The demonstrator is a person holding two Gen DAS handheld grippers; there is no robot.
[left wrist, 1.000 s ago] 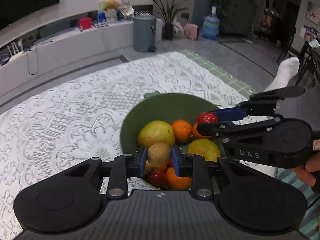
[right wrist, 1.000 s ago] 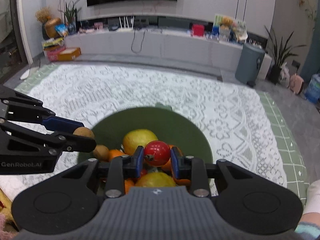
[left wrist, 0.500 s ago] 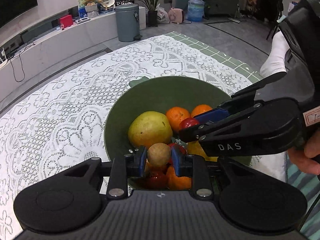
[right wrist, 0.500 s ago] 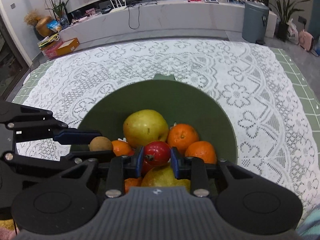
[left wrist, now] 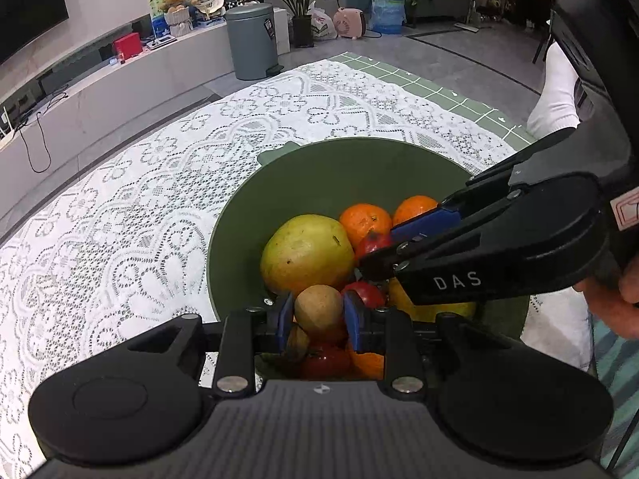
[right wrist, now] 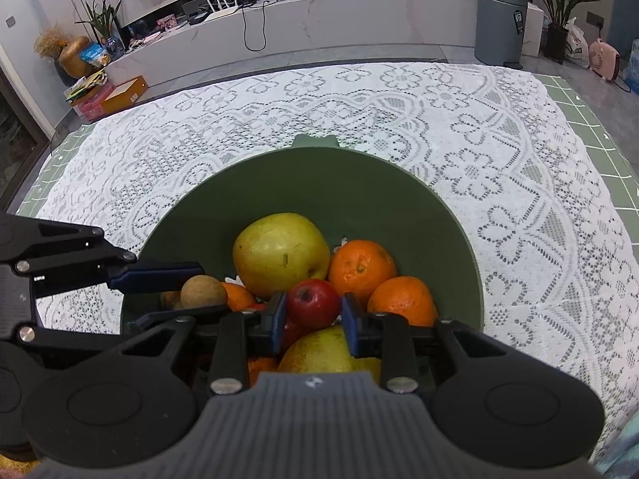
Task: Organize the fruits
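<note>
A green bowl [left wrist: 339,171] [right wrist: 319,183] on the lace cloth holds a large yellow-green fruit [left wrist: 305,255] [right wrist: 279,253], oranges [right wrist: 361,265] and other fruit. My left gripper [left wrist: 318,315] reaches into the bowl's near side. A small round brown fruit [left wrist: 319,307] [right wrist: 203,291] sits between its blue pads, low on the pile. Its jaws are opening, but the pads look as if they still touch the fruit. My right gripper [right wrist: 313,311] is shut on a small red apple [right wrist: 313,303] just above the pile. In the left wrist view it comes in from the right.
A white lace tablecloth [right wrist: 499,151] covers a green-checked table around the bowl. A person's hand [left wrist: 623,299] holds the right gripper, and a white-socked foot [left wrist: 555,99] lies beyond it. A grey bin [right wrist: 501,24] and a long white bench [right wrist: 319,24] stand further off.
Both grippers have come down and forward into the bowl with their fruits. The brown fruit and the red apple now sit low among the pile, and the bowl looks larger.
</note>
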